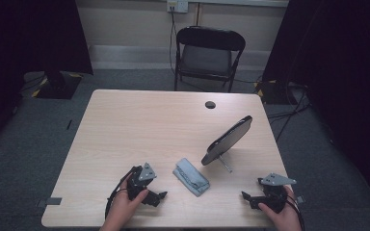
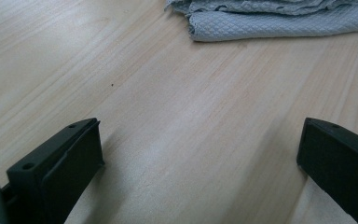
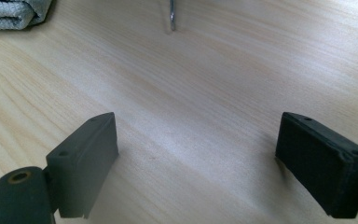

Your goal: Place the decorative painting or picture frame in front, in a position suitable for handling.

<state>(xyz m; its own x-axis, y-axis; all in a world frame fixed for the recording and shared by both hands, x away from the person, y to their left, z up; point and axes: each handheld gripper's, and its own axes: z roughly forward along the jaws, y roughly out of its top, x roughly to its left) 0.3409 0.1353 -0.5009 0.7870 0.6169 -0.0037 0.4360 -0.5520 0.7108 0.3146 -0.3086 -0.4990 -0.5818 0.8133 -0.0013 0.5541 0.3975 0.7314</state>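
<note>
Left gripper is being held low at the lower left of the high view, its jaws spread wide with nothing between them; in the left gripper view only bare wood is being framed between the two black jaws. Just right of it, at lower centre of the high view, the folded grey cloth is being left flat on the table, and in the left gripper view it is being shown along the upper right edge, near but not touched. A risk is being judged here: if the cloth is pinched at one loose layer, the folds are likely to be pulled open and the bundle dragged rather than lifted.

Right of the cloth, the dark oval mirror is being propped tilted on a thin wire stand, whose tip is being seen at the top centre of the right gripper view. A nudge from the cloth or either gripper is being judged enough to tip it over, since so slight a prop is bearing it.

At the lower right of the high view, the right gripper is likewise being held wide open and empty, clear of the stand.
</note>
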